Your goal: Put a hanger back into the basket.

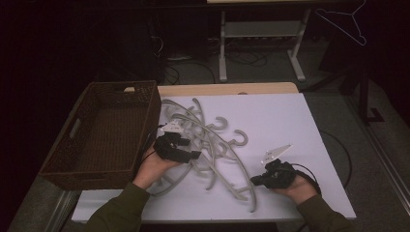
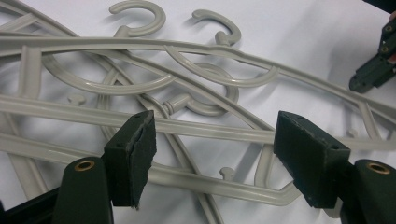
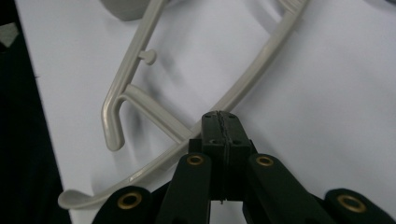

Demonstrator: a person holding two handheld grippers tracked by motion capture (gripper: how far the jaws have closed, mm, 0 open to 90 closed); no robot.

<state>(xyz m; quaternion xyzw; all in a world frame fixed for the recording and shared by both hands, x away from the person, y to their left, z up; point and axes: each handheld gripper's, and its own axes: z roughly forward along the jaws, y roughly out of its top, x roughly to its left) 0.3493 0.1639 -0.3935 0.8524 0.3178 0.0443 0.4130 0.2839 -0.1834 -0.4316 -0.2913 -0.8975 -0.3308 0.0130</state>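
white worktop (image 1: pixel 290 121) first, since it's the biggest thing here, with a brown wicker basket (image 1: pixel 111 130) sitting on its left end, empty as far as i can see. next to the basket there's a tangled pile of grey plastic hangers (image 1: pixel 208 140), hooks and arms all crossed over each other, running from the basket's right wall down toward the near edge.

left gripper (image 1: pixel 176 147) hangs over the middle of the pile with its fingers (image 2: pixel 133 158) apart, a couple of hanger bars lying in the gap but nothing pinched. right gripper (image 1: pixel 263 180) is at the near right end of the pile, fingers (image 3: pixel 223 135) pressed together. in the right gripper view they sit right over a hanger arm, but i can't tell if they're actually clamped on it or just closed above it.

my guess is this is the picking-one-out step, hangers going into the basket. next move probably needs one hanger worked free from the tangle, and lifting could drag its neighbours along. plenty of bare worktop to the right for spreading out; the near edge is close to the lowest hanger tips.
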